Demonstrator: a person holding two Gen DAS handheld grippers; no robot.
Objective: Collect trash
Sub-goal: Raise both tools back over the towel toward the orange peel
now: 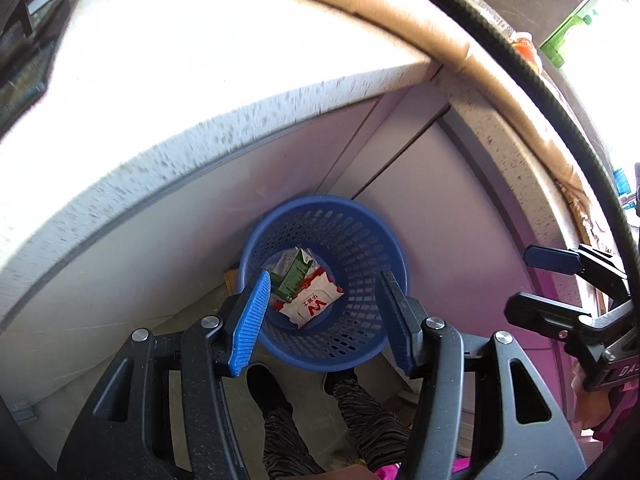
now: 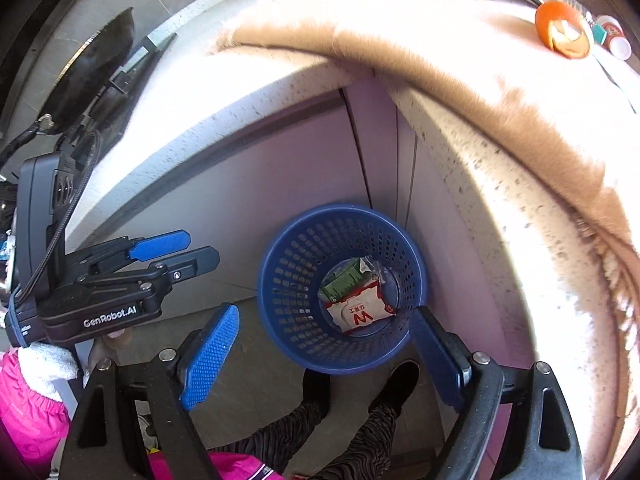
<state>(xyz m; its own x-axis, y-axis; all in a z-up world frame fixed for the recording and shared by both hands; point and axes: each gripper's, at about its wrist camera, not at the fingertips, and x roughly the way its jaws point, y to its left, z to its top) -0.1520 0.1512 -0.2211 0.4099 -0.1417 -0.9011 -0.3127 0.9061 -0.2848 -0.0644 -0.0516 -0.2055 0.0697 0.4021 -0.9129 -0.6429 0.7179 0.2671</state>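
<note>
Speckled countertop [image 2: 248, 96] draped with tan fleece [image 2: 460, 80]; black pan [image 2: 96, 64] at back; green spray bottle [image 1: 568, 32].

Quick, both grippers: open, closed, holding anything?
Left gripper: open, empty, above the blue basket.
Right gripper: open, empty, over the same basket.

"GenRobot.AI" on left gripper [image 2: 200, 249]

We see a blue plastic basket [image 1: 352, 240] with perforated walls, holding glossy printed wrappers [image 1: 308, 296]. Our tongs [image 1: 322, 316] are matt black plastic with ribbed blue pads [image 1: 250, 320] and shiny metal bolts. The table [image 1: 200, 92] is speckled stone, draped with fuzzy tan cloth [image 2: 460, 64].
</note>
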